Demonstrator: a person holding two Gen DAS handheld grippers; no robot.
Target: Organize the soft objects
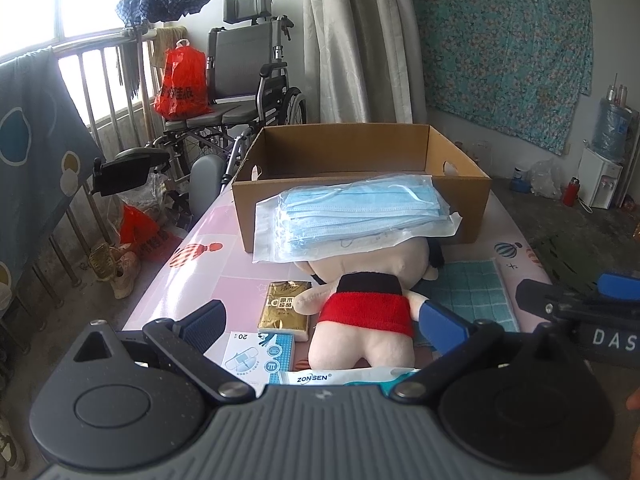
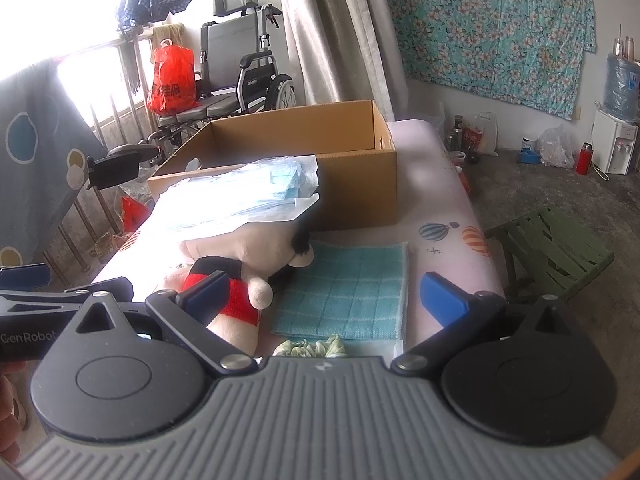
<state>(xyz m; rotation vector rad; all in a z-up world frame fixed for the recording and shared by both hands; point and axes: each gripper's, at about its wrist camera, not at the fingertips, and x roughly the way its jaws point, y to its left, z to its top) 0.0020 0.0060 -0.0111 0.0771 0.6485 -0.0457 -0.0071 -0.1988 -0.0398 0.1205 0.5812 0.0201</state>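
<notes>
Gold tissue pack (image 1: 285, 305) — left view only

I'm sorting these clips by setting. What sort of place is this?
Most likely a lived-in room of a home, not a lab. A wheelchair stands by the barred window, a floral cloth hangs on the wall, and a water dispenser sits on the bare floor. The work surface is a table with a pink patterned cover.
</notes>
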